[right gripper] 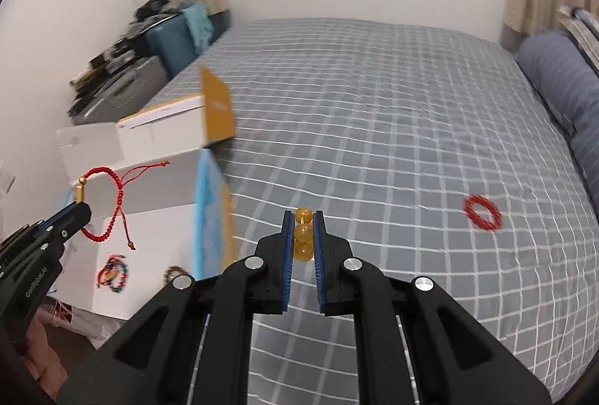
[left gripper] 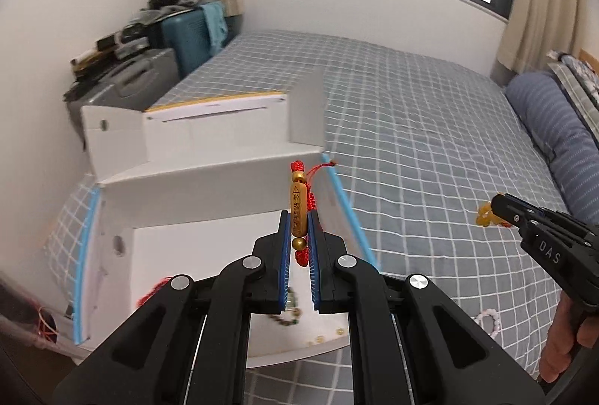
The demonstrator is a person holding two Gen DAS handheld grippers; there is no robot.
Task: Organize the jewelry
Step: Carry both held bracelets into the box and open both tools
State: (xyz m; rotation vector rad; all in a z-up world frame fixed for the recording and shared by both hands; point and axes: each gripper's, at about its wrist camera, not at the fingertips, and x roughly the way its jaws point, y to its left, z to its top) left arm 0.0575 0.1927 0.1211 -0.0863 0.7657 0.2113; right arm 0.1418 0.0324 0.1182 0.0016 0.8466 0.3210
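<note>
Left claw (left gripper: pixel 299 229), frame centre, clamped on red cord bracelet (left gripper: pixel 298 206) by its gold bar, hanging clear above white box (left gripper: pixel 209 176), presumably for sorting. Right claw (right gripper: pixel 304 233), centre, clamped on amber bead bracelet (right gripper: pixel 302 236) over bed (right gripper: pixel 374 105). In box, lower left: colourful bracelets (right gripper: pixel 112 274). Red bead ring (right gripper: pixel 483 212) loose on bed, right.

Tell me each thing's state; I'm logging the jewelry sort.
Left tongs: shut on red cord bracelet with gold bar.
Right tongs: shut on amber bead bracelet.
White cardboard box: open, lid up.
Red bead ring bracelet: lying loose on checked bedspread.
</note>
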